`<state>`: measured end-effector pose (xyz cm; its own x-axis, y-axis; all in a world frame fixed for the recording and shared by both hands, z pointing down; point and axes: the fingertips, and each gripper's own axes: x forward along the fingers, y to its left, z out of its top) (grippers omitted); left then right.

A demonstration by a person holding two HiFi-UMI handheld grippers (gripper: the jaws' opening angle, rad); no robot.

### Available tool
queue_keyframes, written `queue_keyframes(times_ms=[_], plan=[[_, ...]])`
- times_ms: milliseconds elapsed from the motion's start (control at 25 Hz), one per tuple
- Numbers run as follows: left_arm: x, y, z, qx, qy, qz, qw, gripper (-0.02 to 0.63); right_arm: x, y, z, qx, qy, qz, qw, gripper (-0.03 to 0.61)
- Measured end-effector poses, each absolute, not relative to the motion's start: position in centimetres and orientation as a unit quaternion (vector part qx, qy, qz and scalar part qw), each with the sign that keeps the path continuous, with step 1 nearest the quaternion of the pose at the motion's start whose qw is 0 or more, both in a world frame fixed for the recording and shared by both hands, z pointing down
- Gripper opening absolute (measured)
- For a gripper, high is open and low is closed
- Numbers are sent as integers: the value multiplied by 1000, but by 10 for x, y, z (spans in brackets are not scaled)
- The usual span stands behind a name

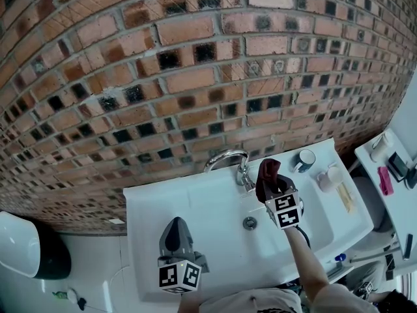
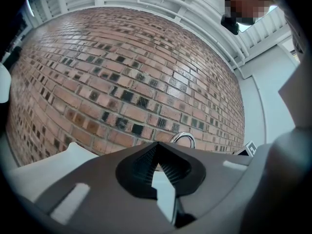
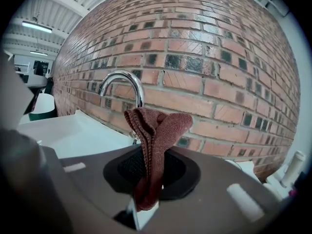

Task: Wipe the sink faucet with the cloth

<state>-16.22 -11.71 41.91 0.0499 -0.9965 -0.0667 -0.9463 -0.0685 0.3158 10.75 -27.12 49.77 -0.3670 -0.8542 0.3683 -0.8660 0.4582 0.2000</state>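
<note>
Far left, on the floor: 1 black-and-white bin (image 1: 26,243).

2 tools in all. The left tool (image 1: 174,230) hovered over the left rim of the white sink (image 1: 150,207). Its jaws met at the tips w/ nothing between them. It was well apart from the faucet.

1 sink, w/ 1 round drain (image 1: 249,223) in the basin. 1 chrome faucet (image 1: 228,156) stood at the back rim against the brick wall (image 1: 195,57), its spout arched in a curve.

1 cloth (image 1: 268,173), just right of the faucet's base and above the basin. It was reddish-brown w/ a fine knitted weave, folded into a narrow bunch. It stood upright out of the jaws, and the top spread into two soft lobes. In the right gripper view it sat in front of the spout; contact w/ the faucet couldn't be told.

The right tool (image 1: 273,186) had its jaws pressed together on the cloth's lower part, and a short end hung below the pads. A bare forearm (image 1: 306,266) ran back from it.

1 dark mug (image 1: 304,160) w/ a white inside sat on the sink's back right corner, near the cloth but not touching it.
</note>
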Motion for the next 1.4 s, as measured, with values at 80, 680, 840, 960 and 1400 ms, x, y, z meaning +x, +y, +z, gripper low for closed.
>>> queue_keyframes(times_ms=[80, 680, 840, 960, 1400], plan=[[-165, -116, 419, 717, -678, -136, 92, 4, 115, -274, 494, 530, -821, 12, 212, 48], [-160, -118, 416, 717, -677, -131, 98, 5, 85, -272, 480, 514, -836, 54, 184, 48], [-165, -117, 417, 715, -680, -132, 96, 4, 55, -279, 515, 492, -836, 108, 217, 48], [-169, -115, 417, 711, -685, -130, 97, 4, 44, -284, 534, 485, -831, 126, 242, 48], [-167, -120, 419, 711, -684, -129, 102, 5, 21, -290, 490, 469, -855, 100, 197, 48]])
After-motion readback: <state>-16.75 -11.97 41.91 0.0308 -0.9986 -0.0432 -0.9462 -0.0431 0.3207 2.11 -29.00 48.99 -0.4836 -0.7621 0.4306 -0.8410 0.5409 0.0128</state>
